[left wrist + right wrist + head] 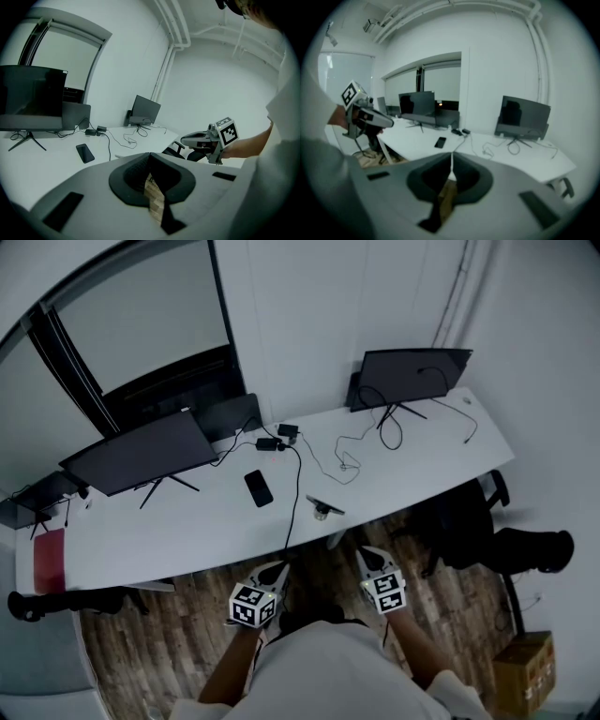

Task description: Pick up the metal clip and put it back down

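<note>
The metal clip is seen lying on the white desk, close to the front edge, a little to the right of a black smartphone and just beside a dark cable that runs over that edge. It is touched by neither tool.

The left tool and the right tool are held low and side by side in front of the person's body, over the wooden floor and short of the desk edge, well apart from the clip. Both are pointed towards the desk and tilted somewhat downward. In the left gripper view the jaws are seen brought together at the tips, with nothing held between them; only floor boards show through the slit behind. In the right gripper view the jaws are likewise closed on nothing.

Two dark monitors are stood on the desk, one at the left and one at the far right, with a power adapter and loose cables laid between them. A black office chair is placed at the right end of the desk, and a cardboard box rests on the floor beyond it.
</note>
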The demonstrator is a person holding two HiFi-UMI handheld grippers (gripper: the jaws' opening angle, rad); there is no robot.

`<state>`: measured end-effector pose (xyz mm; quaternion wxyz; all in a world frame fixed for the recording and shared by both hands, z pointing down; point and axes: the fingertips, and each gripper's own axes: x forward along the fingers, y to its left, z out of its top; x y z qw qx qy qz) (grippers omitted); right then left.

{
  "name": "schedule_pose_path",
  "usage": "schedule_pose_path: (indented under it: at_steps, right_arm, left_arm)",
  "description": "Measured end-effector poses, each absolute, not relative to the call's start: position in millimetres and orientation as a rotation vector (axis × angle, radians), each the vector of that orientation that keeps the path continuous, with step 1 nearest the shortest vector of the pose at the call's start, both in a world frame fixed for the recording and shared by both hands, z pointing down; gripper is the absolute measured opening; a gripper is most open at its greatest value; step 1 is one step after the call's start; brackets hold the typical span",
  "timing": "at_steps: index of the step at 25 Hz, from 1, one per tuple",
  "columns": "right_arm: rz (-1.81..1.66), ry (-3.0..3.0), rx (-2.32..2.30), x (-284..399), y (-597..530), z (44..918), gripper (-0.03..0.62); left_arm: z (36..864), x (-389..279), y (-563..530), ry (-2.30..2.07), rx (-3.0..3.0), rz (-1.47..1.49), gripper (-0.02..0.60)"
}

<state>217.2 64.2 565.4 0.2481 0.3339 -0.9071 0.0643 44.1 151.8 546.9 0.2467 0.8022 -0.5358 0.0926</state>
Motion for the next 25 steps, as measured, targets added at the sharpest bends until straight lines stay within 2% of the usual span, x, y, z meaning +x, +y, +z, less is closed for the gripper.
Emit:
schedule_pose_path:
  at_steps: [25]
  right_arm:
    - [0.179, -2.469, 0.955, 220.6, 58.5, 558.1, 0.034]
  left_arm:
    - [540.0, 34.3, 132.1, -1.431, 2.228, 0.242, 0.032]
